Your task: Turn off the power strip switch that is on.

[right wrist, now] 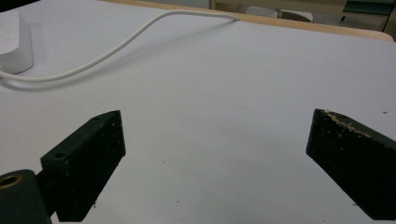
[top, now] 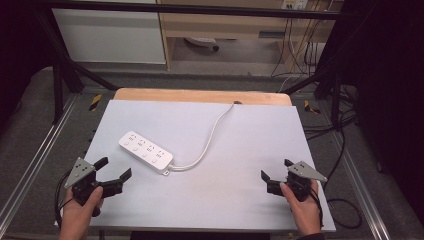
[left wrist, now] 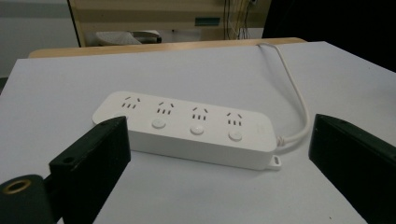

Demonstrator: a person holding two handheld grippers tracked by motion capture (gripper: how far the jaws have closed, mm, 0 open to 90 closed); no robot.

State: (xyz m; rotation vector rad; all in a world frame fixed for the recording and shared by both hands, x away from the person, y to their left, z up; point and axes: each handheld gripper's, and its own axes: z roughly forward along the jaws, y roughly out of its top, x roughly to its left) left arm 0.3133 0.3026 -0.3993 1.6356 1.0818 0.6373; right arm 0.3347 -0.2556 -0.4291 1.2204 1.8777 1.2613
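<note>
Left gripper view: white four-socket power strip (left wrist: 187, 128), four buttons.

White power strip (top: 145, 152) left of table (top: 240, 150) centre; left gripper (top: 113, 170), right gripper (top: 276, 171) spread wide, near corners.

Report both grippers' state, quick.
Left gripper: open, holding nothing, near the power strip.
Right gripper: open, holding nothing.

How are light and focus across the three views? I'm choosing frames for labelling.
High view: even light on the table, dark surroundings. Left gripper view: power strip sharp, no glare, near jaws slightly soft. Right gripper view: cable casts a soft shadow; jaws blurred.
</note>
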